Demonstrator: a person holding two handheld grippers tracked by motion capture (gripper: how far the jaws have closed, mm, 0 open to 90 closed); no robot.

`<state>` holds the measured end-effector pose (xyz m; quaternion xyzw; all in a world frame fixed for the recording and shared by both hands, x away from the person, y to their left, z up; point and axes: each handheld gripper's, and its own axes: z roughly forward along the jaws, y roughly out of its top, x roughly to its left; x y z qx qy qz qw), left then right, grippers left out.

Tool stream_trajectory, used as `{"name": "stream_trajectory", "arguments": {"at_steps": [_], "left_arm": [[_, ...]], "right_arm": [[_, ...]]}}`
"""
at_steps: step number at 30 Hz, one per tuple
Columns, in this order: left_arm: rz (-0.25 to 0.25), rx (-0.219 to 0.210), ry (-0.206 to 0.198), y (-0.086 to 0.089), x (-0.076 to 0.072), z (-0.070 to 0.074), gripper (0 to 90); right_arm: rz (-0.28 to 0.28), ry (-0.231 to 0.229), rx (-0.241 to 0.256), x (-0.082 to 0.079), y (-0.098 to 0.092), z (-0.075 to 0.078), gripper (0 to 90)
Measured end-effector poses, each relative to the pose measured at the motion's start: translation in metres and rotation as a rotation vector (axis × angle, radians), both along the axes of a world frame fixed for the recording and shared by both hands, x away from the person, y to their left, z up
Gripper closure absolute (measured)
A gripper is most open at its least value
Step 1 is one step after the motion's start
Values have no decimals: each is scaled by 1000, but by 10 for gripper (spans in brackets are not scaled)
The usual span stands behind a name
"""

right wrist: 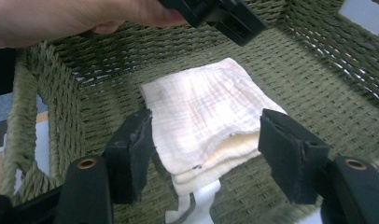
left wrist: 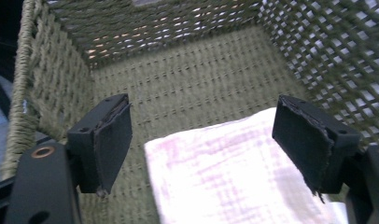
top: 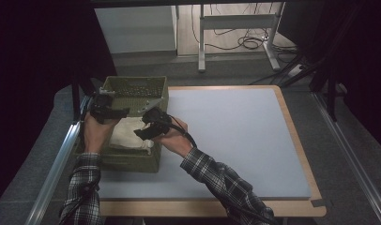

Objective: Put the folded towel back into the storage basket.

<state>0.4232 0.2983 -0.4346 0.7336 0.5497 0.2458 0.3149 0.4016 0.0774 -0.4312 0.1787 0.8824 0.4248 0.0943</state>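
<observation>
A green woven basket (top: 138,86) stands at the table's left edge. A folded cream cloth (top: 127,132) lies on its floor, toward the near end. My left gripper (top: 105,109) hovers over the basket's left side, open, with the cloth (left wrist: 234,172) below and between its jaws and nothing held. My right gripper (top: 151,125) hangs over the basket's right side, open above the stacked folds of the cloth (right wrist: 201,121). In the right gripper view the left hand and the left gripper (right wrist: 220,16) show at the top.
The basket sits on a pale grey mat (top: 235,136) laid over a wood-edged table (top: 301,140). The basket's woven walls (left wrist: 52,79) rise around both grippers. A metal rail (top: 57,154) runs along the table's left side.
</observation>
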Motion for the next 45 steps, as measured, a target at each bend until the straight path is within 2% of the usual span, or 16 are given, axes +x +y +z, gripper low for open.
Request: {"name": "stream_trajectory", "arguments": {"at_steps": [4, 8, 12, 16, 21, 22, 23, 26, 27, 34, 40, 41, 45], "left_arm": [[-11, -47, -13, -2, -4, 0, 147], [-25, -78, -16, -3, -8, -1, 116], [-38, -107, -26, -6, -11, 1, 105], [-58, -128, -22, -9, -14, 1, 90], [-85, -190, -20, -16, -18, 3, 68], [-85, -190, -20, -16, -18, 3, 66], [-102, -215, -17, -19, -20, 3, 65], [-116, -207, -15, -23, -22, 4, 57], [-126, -192, -14, -27, -24, 5, 54], [-165, -210, -19, -40, -32, 7, 42], [-202, -202, -31, -53, -39, 8, 31], [-216, -196, -38, -59, -42, 9, 28], [-237, -174, -56, -70, -48, 11, 21]], "right_arm": [[-7, 6, 4, 0, -9, -1, 295], [-10, 25, 15, 0, -19, -2, 272], [-3, 27, 39, -1, -29, -2, 244], [3, 25, 42, -2, -36, -1, 219], [1, 20, 67, -5, -51, 3, 189], [0, 22, 70, -6, -54, 3, 185], [2, 22, 68, -6, -56, 3, 179], [5, 20, 67, -7, -61, 3, 170], [3, 17, 66, -7, -66, 3, 162], [-7, 15, 66, -9, -88, 1, 126], [-27, 17, 78, -9, -106, -2, 106], [-34, 16, 79, -9, -114, -3, 99], [-48, 17, 83, -10, -127, -3, 92]]}}
